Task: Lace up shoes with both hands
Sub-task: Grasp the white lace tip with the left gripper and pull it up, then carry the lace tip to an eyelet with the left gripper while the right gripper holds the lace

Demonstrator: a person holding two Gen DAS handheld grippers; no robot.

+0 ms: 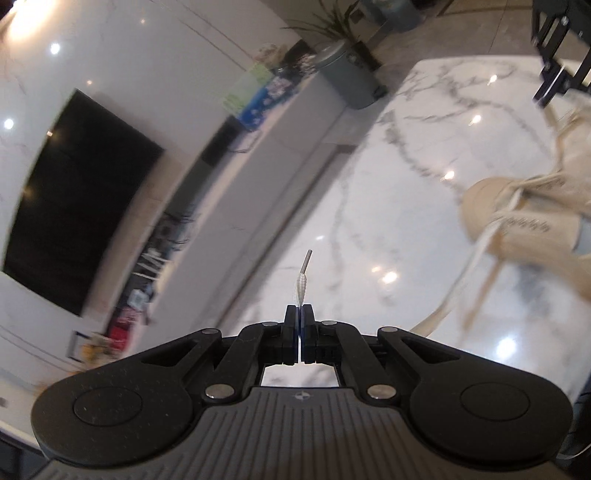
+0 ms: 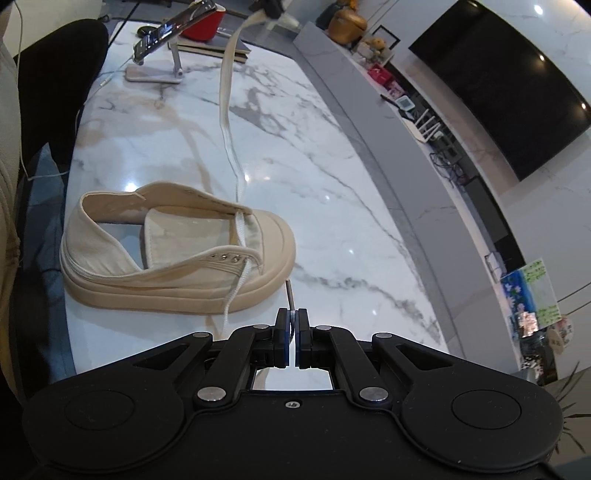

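Writing on the shoe (image 1: 524, 221) shows as a small dark line of print along its side in the left wrist view, blurred past reading; a faint star-like emblem sits on the grey body of the left gripper (image 1: 299, 314), and no brand can be made out anywhere else.

The shoe (image 2: 177, 254) is a cream canvas low-top with a thick pale sole and a rounded toe cap, standing upright on the white, grey-veined marble surface (image 2: 332, 166). Its tongue lies open and most metal eyelets are bare. A flat white lace (image 2: 227, 96) passes through the eyelets nearest the toe only.

From the far side of the shoe one end of the lace rises steeply across the surface to the left gripper (image 2: 271, 9), seen at the top edge of the right wrist view. In the left wrist view the jaws are closed narrow on that end, with a short piece of woven lace and its metal tip (image 1: 306, 261) sticking out beyond them.

The other end drops from the near eyelets down the side of the sole to the right gripper (image 2: 291, 317), just beside the toe. Its jaws are pinched on the lace, and a thin metal tip (image 2: 289, 293) stands up between them.

Behind the shoe, well apart, a phone (image 2: 166, 29) rests on a stand, near a red pot (image 2: 205, 22).
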